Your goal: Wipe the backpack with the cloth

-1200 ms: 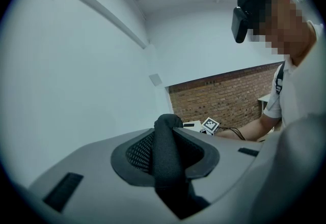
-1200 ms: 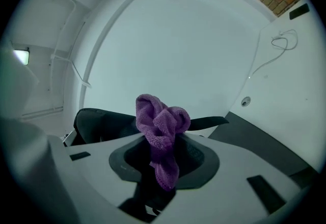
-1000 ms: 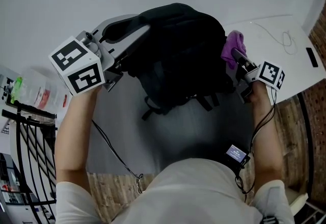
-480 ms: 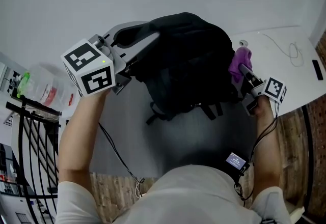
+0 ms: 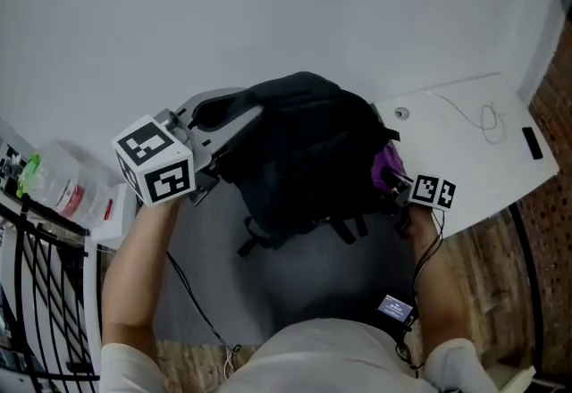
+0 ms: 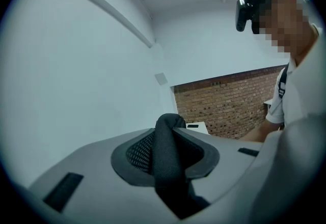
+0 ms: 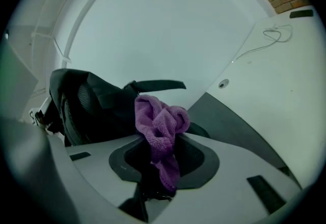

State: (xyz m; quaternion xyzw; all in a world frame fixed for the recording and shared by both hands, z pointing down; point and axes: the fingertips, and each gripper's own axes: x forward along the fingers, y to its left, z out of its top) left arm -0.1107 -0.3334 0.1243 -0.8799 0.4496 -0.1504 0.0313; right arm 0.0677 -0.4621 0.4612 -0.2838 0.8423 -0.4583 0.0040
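My right tongs (image 7: 159,152), clamped on the cloth (image 7: 162,118), have slid down the side of the backpack (image 5: 304,150); a wiping stroke looks underway. Left tongs (image 6: 170,134) pinch its strap (image 6: 164,162), steadying it on the worktop (image 5: 465,141).

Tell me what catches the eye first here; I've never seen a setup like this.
A bulky black backpack stands in the middle on a grey mat, one strap pinched in the left gripper. Against all that black, the bright purple cloth clamped in the right gripper stands out at the backpack's right side. Each gripper also carries a cube with bold black-and-white square markers.
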